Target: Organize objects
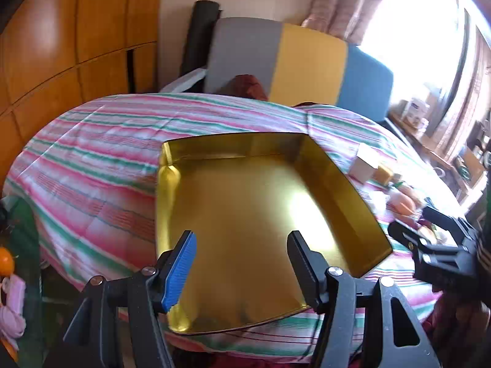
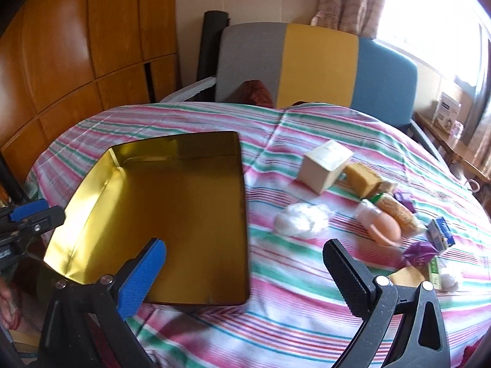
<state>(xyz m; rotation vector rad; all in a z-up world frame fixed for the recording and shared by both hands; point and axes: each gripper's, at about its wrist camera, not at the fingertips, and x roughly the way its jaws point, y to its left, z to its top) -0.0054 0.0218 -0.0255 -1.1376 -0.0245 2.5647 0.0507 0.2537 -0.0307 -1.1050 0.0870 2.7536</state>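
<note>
An empty gold tin tray [image 1: 245,214] lies on the striped tablecloth [image 2: 291,306]. My left gripper [image 1: 242,245] hovers over the tray's near end, jaws apart with nothing between them. In the right wrist view the tray [image 2: 184,214] sits left of my right gripper [image 2: 245,260], which is wide open above the cloth by the tray's right edge. To the right lie a cream box [image 2: 325,165], a yellow sponge [image 2: 363,179], a white crumpled wad [image 2: 302,222], a peach-coloured toy [image 2: 385,230], a purple wrapper [image 2: 419,253] and a small blue carton [image 2: 442,234].
A chair with a grey, yellow and blue back [image 2: 319,64] stands behind the round table. Wooden cupboards [image 2: 76,46] line the left wall. A side shelf with a white box [image 2: 449,112] runs under the bright window. The left gripper [image 2: 52,211] shows at the tray's left side.
</note>
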